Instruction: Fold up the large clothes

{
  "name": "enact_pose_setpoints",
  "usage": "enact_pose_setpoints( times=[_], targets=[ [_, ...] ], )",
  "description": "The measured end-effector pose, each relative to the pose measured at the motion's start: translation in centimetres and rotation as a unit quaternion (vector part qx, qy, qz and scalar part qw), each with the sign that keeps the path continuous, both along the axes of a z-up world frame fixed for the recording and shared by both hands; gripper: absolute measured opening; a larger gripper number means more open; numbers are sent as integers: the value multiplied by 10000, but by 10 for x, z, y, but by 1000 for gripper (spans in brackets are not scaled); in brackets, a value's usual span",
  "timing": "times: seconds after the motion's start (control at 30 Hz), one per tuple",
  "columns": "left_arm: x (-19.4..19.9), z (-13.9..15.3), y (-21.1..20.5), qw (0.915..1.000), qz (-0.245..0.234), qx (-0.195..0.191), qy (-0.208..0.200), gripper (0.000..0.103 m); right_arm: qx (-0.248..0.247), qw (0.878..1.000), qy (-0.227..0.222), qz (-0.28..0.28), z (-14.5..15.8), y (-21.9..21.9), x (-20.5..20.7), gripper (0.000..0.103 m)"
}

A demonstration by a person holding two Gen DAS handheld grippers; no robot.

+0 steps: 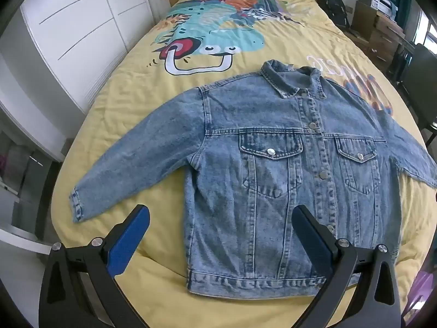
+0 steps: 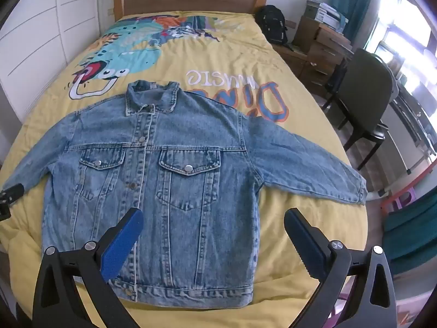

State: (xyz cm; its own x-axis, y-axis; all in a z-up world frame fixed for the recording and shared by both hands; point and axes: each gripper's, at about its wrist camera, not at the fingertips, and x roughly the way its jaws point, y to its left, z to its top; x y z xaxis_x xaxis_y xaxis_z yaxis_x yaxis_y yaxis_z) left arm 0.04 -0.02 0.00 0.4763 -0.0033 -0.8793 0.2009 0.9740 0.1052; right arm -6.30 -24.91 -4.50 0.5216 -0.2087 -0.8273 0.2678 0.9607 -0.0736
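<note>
A blue denim jacket (image 1: pixel 273 169) lies flat, front side up and buttoned, on the yellow bed cover, collar toward the headboard, both sleeves spread out sideways. It also shows in the right wrist view (image 2: pixel 174 180). My left gripper (image 1: pixel 221 218) is open and empty, held above the jacket's lower left hem. My right gripper (image 2: pixel 213 218) is open and empty, held above the jacket's lower right side. The left gripper's edge (image 2: pixel 11 194) shows at the left border of the right wrist view, by the left cuff.
The bed (image 1: pixel 123 104) has a yellow cover with a cartoon dinosaur print and a wooden headboard (image 2: pixel 191 0). White wardrobe doors (image 1: pixel 68 27) stand to the left. A dark chair (image 2: pixel 363 95), wooden drawers (image 2: pixel 319 49) and a black backpack (image 2: pixel 273 24) stand to the right.
</note>
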Motion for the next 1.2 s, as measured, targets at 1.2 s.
enact_pose_setpoints(
  times=[1.2],
  targets=[
    [3,11,-6,9995,-163,148,-225,102,-12,10000,4,12,4,-1,-5,103]
  ],
)
